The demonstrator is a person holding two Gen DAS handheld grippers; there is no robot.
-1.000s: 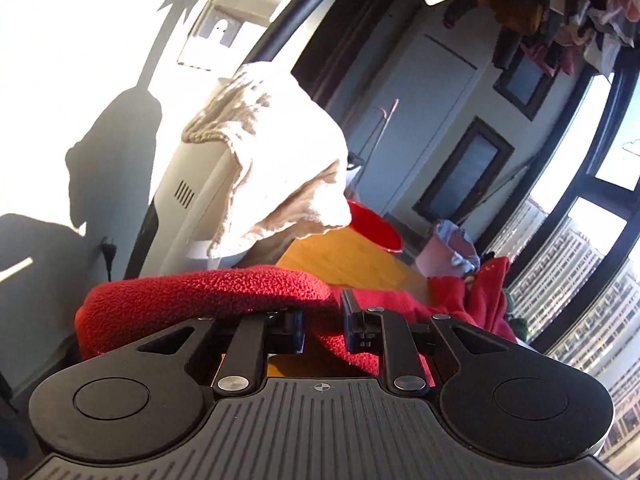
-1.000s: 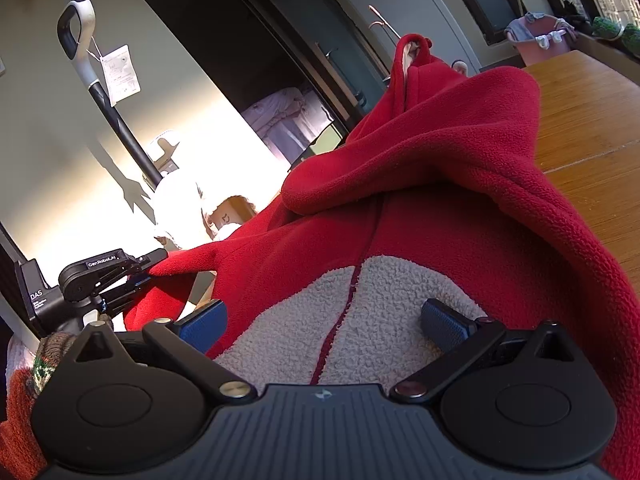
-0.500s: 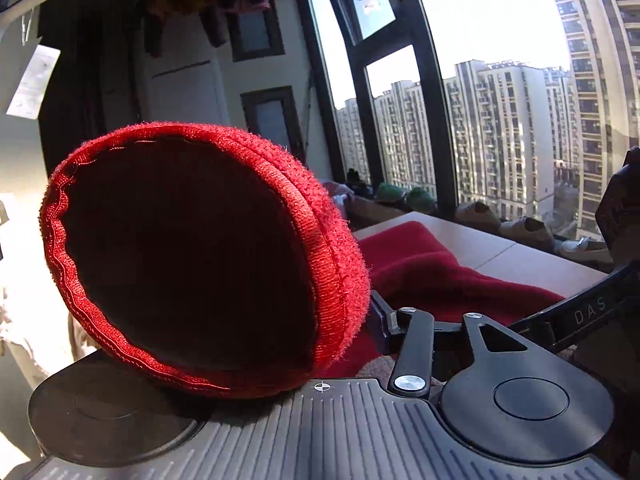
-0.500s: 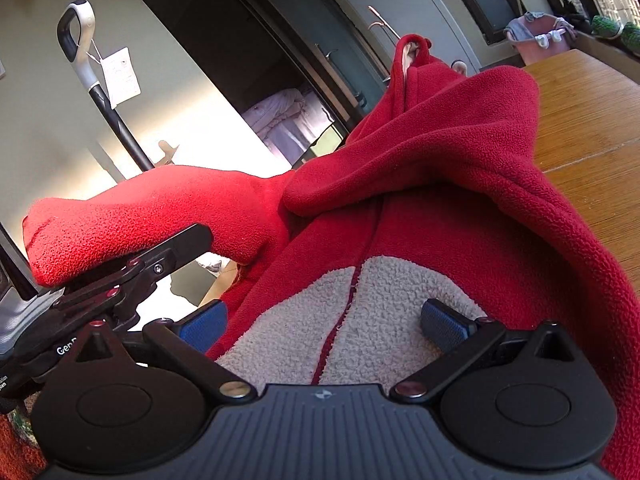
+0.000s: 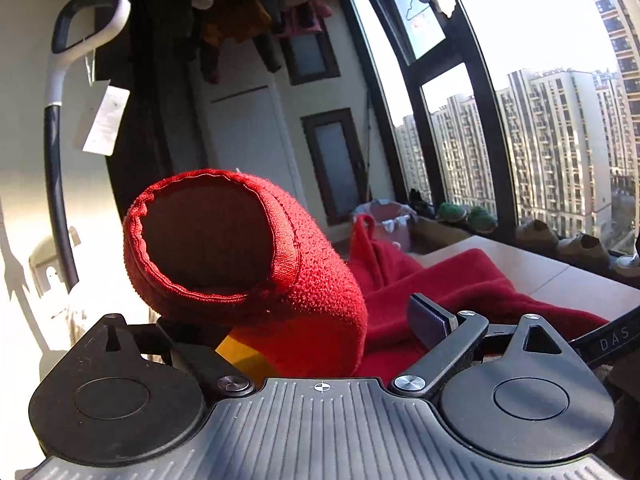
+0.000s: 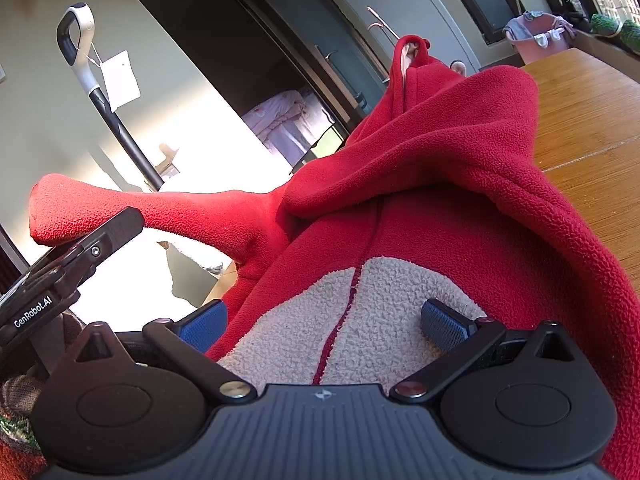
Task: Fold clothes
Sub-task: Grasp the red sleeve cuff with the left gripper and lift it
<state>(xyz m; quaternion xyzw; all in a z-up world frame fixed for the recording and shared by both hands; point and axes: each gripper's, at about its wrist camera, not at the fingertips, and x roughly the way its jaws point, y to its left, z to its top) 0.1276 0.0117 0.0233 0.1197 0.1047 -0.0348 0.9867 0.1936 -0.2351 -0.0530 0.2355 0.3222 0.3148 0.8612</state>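
Left fingers opening under the red fleece cuff, right fingers apart over fleece on sunlit wooden table.

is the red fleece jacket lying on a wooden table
Yes, in the right wrist view the red fleece jacket is spread over the brown wooden table.

Jacket heaped on table. Sleeve stretched left off jacket, past table edge, cuff draped over left gripper. Basket behind jacket, beyond table. Vacuum handle far left of jacket.
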